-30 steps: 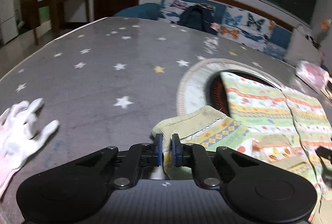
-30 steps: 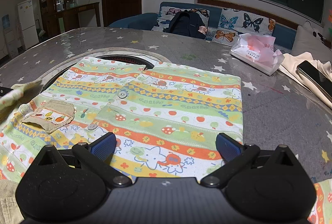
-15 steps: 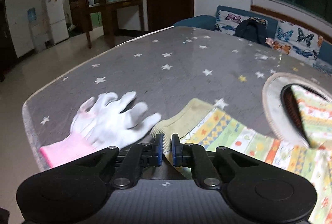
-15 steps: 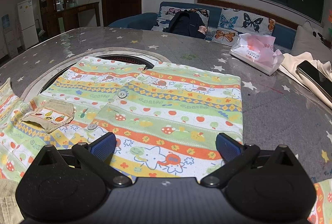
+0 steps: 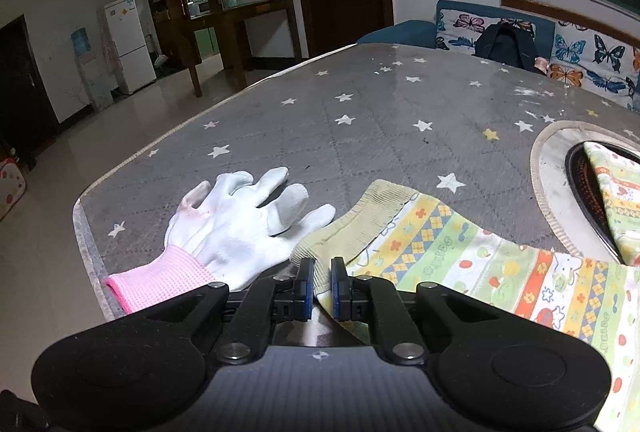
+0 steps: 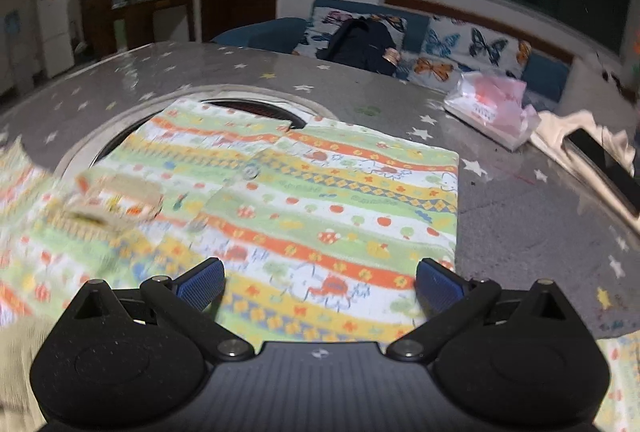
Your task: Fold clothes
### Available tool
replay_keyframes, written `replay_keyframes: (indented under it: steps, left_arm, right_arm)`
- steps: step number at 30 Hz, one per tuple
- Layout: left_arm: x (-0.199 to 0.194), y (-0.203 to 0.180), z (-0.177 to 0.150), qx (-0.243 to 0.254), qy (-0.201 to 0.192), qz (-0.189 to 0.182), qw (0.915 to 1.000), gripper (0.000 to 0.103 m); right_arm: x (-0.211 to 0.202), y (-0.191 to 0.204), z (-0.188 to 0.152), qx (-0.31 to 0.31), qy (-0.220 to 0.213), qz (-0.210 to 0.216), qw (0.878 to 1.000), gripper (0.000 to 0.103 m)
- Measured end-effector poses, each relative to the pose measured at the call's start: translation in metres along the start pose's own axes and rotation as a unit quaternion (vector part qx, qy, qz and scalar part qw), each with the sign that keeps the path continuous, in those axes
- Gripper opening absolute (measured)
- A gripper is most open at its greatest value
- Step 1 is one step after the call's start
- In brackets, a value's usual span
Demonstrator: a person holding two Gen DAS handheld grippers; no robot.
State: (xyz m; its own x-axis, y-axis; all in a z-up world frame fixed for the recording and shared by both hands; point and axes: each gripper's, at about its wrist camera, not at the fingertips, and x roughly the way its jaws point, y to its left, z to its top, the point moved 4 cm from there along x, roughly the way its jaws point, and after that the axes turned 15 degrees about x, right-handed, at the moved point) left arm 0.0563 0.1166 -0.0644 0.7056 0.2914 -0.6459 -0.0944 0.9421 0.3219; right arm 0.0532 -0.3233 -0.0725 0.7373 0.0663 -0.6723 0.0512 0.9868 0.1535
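1. The left gripper (image 5: 319,286) is clamped on the ribbed beige cuff (image 5: 352,220) of the striped, fruit-printed cotton child's top (image 6: 304,207).
2. From that claw the sleeve runs away to its right; the white knit glove with a pink wrist (image 5: 236,228) lies just left of it.
3. The right gripper (image 6: 320,284) hangs wide open and empty over the top's body, nearer the hem.
4. Beyond the left claw, the grey star-patterned table cover (image 5: 360,119) leaves room; its edge lies near on the left.

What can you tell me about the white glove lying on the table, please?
The white glove is a knitted work glove with a pink ribbed cuff, and it looks slightly soiled near one finger. It lies flat on the grey star-patterned table, near its edge, fingers spread and pointing away from the camera. Its fingertips reach close to the ribbed sleeve cuff held in the left gripper; whether they touch is unclear.
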Motion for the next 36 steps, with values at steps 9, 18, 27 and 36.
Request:
replay_keyframes:
  steps: [9, 18, 27, 36]
  left_arm:
    - [0.000, 0.008, 0.000, -0.018, 0.015, -0.004, 0.9997, 0.023]
    - [-0.012, 0.017, 0.002, -0.038, 0.017, 0.000, 0.9991, 0.053]
    - [-0.045, 0.002, 0.023, -0.020, -0.029, -0.030, 0.9990, 0.077]
    - [-0.073, -0.053, 0.045, 0.033, -0.068, -0.114, 0.9907, 0.082]
  right_arm:
    - [-0.025, -0.017, -0.016, 0.000, -0.010, 0.019, 1.000, 0.103]
    - [-0.055, -0.067, -0.024, 0.023, -0.037, -0.028, 0.999, 0.103]
    - [-0.062, -0.136, -0.037, 0.074, -0.029, -0.078, 0.994, 0.103]
    - [-0.073, -0.187, -0.029, 0.133, -0.045, -0.118, 0.983, 0.103]
